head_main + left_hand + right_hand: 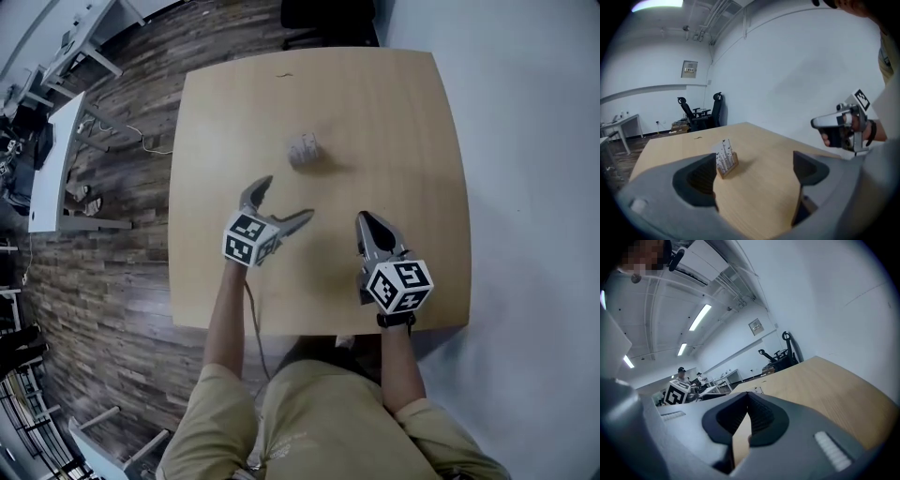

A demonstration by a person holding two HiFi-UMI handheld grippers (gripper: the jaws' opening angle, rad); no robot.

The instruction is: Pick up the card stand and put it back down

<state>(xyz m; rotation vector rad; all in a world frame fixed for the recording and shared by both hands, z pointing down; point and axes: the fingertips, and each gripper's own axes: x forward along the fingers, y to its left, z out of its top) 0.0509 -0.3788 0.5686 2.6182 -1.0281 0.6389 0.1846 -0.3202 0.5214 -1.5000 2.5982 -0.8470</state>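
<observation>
The card stand [305,150], a small wooden block with white cards standing upright in it, rests alone on the tan table [394,103] toward the far middle. My left gripper [281,204] hovers short of it and a little left, open wide with nothing between its jaws. In the left gripper view the card stand [725,161] shows ahead just past the left jaw, apart from my left gripper [754,176]. My right gripper [367,221] is held at the near right of the table, shut and empty. The right gripper [747,397] has its jaws meeting at the tips.
The table's [778,154] right side runs along a white wall [525,141]. Wood floor [122,234] lies to the left, with a white desk [52,159] beyond. Black office chairs [701,110] stand past the far edge. People [682,373] stand at desks in the distance.
</observation>
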